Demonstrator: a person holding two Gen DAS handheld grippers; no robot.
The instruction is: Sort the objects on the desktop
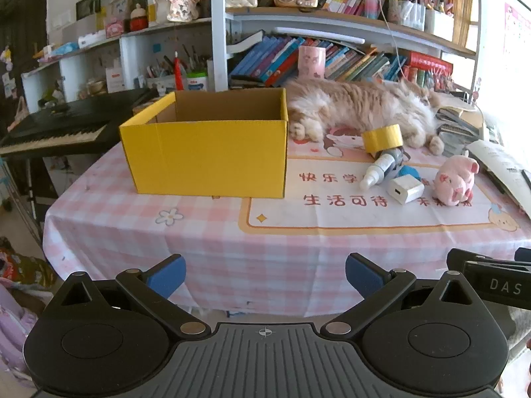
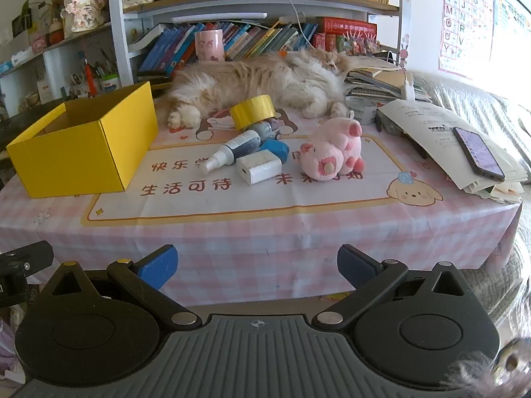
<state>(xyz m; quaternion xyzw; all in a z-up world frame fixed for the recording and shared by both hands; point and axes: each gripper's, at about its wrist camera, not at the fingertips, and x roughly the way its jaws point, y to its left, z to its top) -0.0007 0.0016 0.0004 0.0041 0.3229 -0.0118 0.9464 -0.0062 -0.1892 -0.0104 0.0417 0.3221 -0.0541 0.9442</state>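
Note:
An open yellow cardboard box (image 1: pixel 205 156) (image 2: pixel 86 142) stands on the left of the table, and what I see of its inside is bare. To its right lies a cluster: a yellow tape roll (image 1: pixel 381 136) (image 2: pixel 254 111), a white-capped spray bottle (image 1: pixel 378 169) (image 2: pixel 232 149), a white charger block (image 1: pixel 406 189) (image 2: pixel 259 165), a blue object (image 1: pixel 410 170) (image 2: pixel 275 147) and a pink plush pig (image 1: pixel 456 179) (image 2: pixel 335 151). My left gripper (image 1: pixel 265 277) and right gripper (image 2: pixel 257 270) both hang open before the table's front edge, nothing between their blue pads.
A fluffy cat (image 1: pixel 361 109) (image 2: pixel 262 79) lies along the back of the table behind the cluster. Papers with a phone (image 2: pixel 478 154) on top sit at the right. A keyboard (image 1: pixel 56 132) stands left of the table, bookshelves (image 1: pixel 332 53) behind.

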